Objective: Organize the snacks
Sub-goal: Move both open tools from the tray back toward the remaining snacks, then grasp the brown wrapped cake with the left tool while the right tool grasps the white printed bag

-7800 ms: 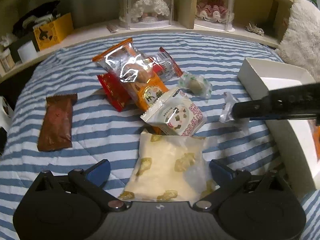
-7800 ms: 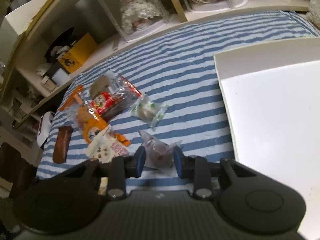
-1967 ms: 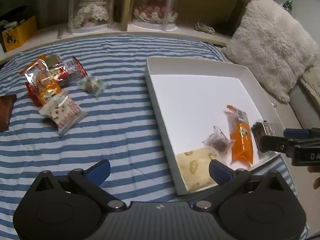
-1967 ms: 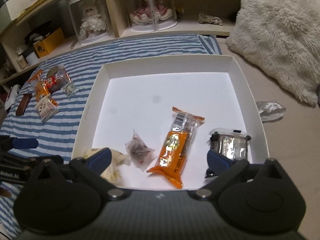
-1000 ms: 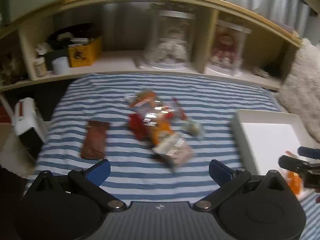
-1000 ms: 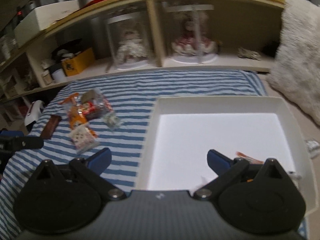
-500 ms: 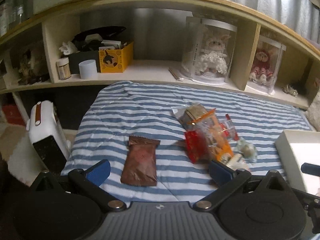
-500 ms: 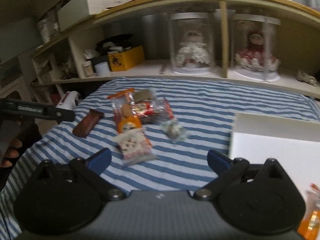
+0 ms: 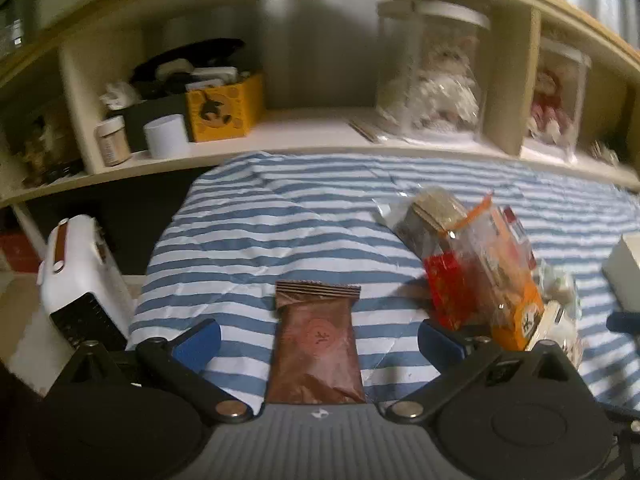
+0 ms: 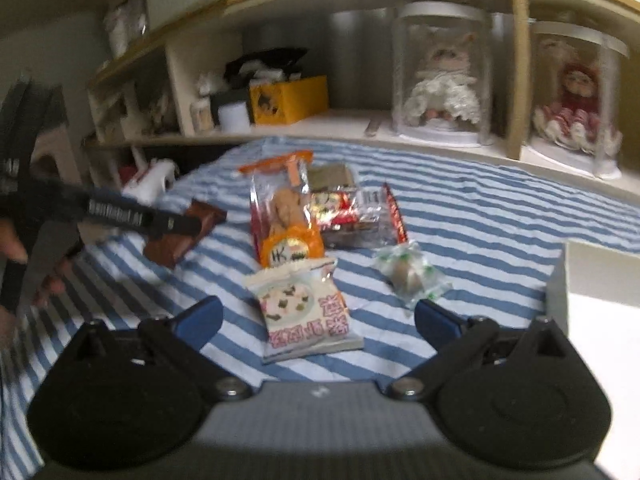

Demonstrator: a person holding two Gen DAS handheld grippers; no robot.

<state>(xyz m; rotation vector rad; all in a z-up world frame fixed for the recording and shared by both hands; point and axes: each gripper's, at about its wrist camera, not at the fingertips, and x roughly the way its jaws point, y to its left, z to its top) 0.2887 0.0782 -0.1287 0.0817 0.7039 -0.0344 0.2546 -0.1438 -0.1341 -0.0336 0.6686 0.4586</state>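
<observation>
A brown foil packet (image 9: 316,344) lies flat on the striped bedspread (image 9: 260,236), between the spread blue fingertips of my left gripper (image 9: 318,338), which is open and not touching it. My right gripper (image 10: 316,320) is open too, straddling a white and pink packet (image 10: 308,312). Behind that packet lie an orange and clear packet (image 10: 286,216), a red and clear packet (image 10: 356,212) and a small green and white sweet (image 10: 408,274). In the right wrist view the left gripper's black fingers (image 10: 132,214) reach over the brown packet (image 10: 180,236).
The white box (image 10: 600,280) sits at the right edge of the bed. A shelf behind holds doll cases (image 10: 440,68), a yellow box (image 9: 224,108) and small jars. A white device (image 9: 76,280) stands beside the bed's left edge. A hand (image 10: 16,248) holds the left gripper.
Both grippers have swung away from the white box to the snack pile and come lower. The left now frames the brown packet, the right the white and pink one.
</observation>
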